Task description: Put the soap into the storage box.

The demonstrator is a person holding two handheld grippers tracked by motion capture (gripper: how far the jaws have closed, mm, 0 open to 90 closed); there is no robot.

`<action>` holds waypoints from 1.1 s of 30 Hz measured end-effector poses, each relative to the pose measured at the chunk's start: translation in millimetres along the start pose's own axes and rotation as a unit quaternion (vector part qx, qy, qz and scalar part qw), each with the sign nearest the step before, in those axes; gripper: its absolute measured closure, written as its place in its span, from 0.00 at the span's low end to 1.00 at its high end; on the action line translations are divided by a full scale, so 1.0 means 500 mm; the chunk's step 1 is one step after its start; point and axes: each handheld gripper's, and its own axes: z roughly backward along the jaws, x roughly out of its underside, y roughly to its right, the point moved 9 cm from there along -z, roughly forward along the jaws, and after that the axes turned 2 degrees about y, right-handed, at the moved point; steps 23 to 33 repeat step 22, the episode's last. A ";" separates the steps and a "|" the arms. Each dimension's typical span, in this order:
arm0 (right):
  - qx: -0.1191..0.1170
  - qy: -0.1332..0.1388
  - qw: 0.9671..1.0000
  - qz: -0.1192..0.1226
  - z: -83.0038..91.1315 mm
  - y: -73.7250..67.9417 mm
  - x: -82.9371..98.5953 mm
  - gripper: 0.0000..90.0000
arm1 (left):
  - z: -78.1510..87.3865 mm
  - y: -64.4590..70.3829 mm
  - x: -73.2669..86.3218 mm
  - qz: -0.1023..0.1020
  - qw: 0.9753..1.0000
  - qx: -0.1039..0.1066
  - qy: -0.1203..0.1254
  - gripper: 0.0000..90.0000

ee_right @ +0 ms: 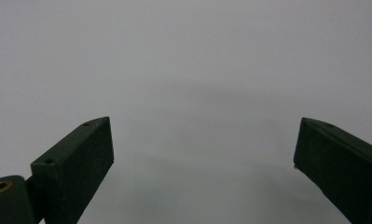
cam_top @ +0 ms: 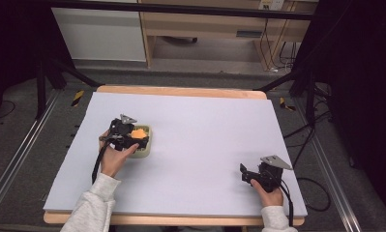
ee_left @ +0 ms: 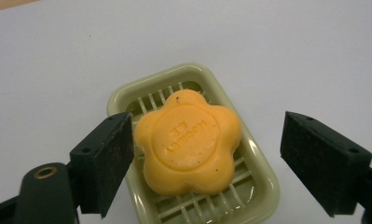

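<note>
An orange flower-shaped soap [ee_left: 188,142] lies in a pale green slatted soap dish [ee_left: 263,179] on the white table sheet. In the high view the soap [cam_top: 138,132] and dish [cam_top: 147,150] sit at the left middle of the table. My left gripper [cam_top: 135,140] hovers right over them, open; in the left gripper view [ee_left: 207,158] its jaws stand wide on either side of the soap, the left one close to the soap's edge. My right gripper [cam_top: 248,175] rests near the front right of the table, open [ee_right: 204,158], with nothing between its jaws.
The white sheet [cam_top: 200,135] covers a wooden table [cam_top: 181,91]. Black stand legs and cables lie on the floor at both sides, and a wooden cabinet [cam_top: 205,29] stands behind the table.
</note>
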 end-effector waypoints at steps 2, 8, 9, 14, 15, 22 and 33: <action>0.000 0.001 1.000 0.000 0.000 0.000 0.000 0.06 | 0.008 0.003 0.001 0.001 1.000 0.002 0.011 0.21; 0.001 0.002 1.000 0.001 0.001 0.000 0.000 0.06 | 0.039 0.001 0.014 0.005 0.999 0.007 0.035 0.26; 0.001 0.002 1.000 0.000 0.001 0.000 0.000 0.06 | 0.046 0.000 0.016 0.008 0.999 0.008 0.040 0.26; 0.002 0.002 1.000 -0.002 0.001 0.001 0.000 0.06 | 0.070 -0.015 0.035 0.011 0.998 -0.002 0.062 0.27; 0.002 0.002 1.000 -0.002 0.001 0.001 0.000 0.06 | 0.074 -0.019 0.041 0.012 0.998 -0.003 0.065 0.27; 0.005 0.005 1.000 0.001 0.001 0.002 -0.001 0.06 | 0.106 -0.048 0.081 0.024 0.996 -0.014 0.080 0.26; 0.005 0.005 1.000 0.001 0.001 0.002 -0.001 0.06 | 0.106 -0.048 0.081 0.024 0.996 -0.014 0.080 0.26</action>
